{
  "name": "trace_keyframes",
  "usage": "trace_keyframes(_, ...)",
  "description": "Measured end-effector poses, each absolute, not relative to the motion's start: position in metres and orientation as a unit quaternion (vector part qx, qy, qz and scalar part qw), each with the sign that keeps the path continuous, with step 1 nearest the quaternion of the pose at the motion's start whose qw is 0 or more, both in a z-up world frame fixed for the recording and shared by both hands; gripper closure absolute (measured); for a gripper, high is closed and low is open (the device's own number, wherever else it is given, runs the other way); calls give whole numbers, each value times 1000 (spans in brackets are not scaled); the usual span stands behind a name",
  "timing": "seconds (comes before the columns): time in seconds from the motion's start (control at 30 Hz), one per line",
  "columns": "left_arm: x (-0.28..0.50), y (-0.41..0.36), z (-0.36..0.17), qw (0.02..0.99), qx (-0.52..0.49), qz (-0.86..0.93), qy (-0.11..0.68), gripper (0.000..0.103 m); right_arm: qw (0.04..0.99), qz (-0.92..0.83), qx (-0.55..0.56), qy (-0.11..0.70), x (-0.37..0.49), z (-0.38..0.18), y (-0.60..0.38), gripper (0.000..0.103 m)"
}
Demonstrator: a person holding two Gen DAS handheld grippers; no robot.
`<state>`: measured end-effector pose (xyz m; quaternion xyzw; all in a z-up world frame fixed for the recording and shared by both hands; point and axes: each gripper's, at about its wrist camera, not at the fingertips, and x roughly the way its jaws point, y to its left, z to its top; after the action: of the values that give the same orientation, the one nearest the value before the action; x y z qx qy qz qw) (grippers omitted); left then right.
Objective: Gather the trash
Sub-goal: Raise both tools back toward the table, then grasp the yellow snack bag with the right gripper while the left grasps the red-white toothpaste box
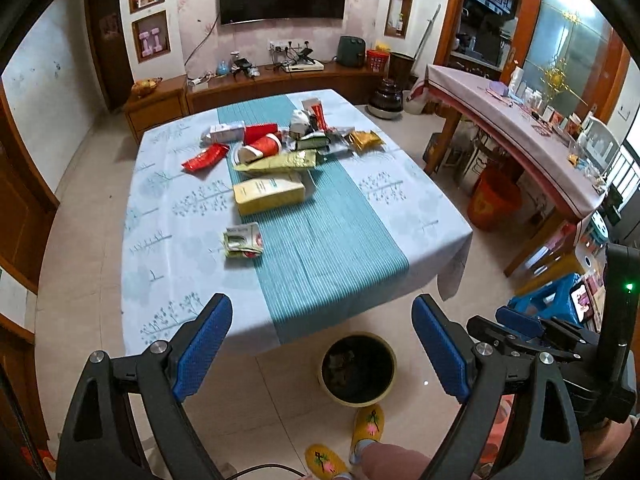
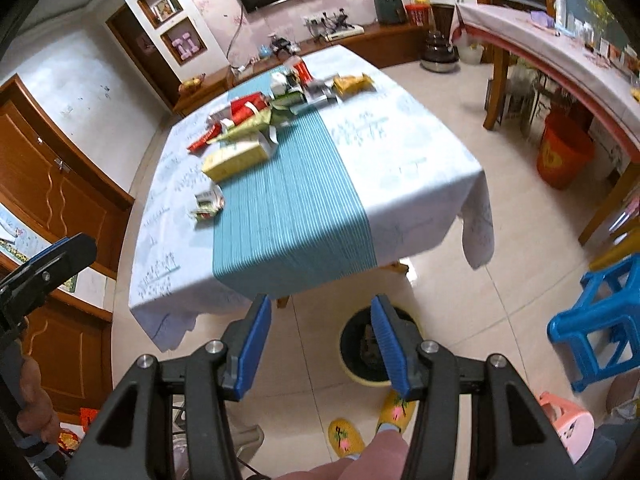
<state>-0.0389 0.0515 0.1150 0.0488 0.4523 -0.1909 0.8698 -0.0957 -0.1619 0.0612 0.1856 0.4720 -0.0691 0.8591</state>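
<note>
Trash lies on the clothed table [image 1: 352,240] [image 2: 420,184]: a crumpled wrapper [image 1: 243,242] [image 2: 208,201] nearest, a yellow box [image 1: 269,193] [image 2: 236,159], a red paper cup [image 1: 262,147], a red packet [image 1: 205,159], a gold packet [image 1: 366,141] [image 2: 354,83] and several more. A round bin [image 1: 358,369] [image 2: 360,350] with some trash inside stands on the floor below the table's near edge. My left gripper [image 1: 322,316] hangs open and empty above that edge. My right gripper [image 2: 320,312] is also open and empty, over the floor beside the bin. Each gripper shows at the other view's edge.
A person's leg and yellow slippers [image 1: 366,426] [image 2: 394,412] are beside the bin. A blue plastic stool [image 2: 600,320] and a pink one [image 2: 566,430] stand at the right. An orange bucket [image 1: 494,200] [image 2: 564,156] sits under a long side table [image 1: 520,132].
</note>
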Motion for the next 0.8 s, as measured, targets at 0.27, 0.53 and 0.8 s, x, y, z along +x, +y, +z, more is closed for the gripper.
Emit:
trace_keyframes(0.27, -12, 52, 128, 877, 52, -173, 446, 13, 871, -65, 170, 457, -68, 78, -162, 51)
trace_keyframes(0.53, 30, 34, 123, 876, 40, -157, 454, 14, 878, -40, 157, 450, -13, 87, -185, 51)
trace_keyframes(0.8, 116, -17, 102, 870, -5, -109, 481, 14, 881, 23, 103, 462, 87, 81, -237, 51)
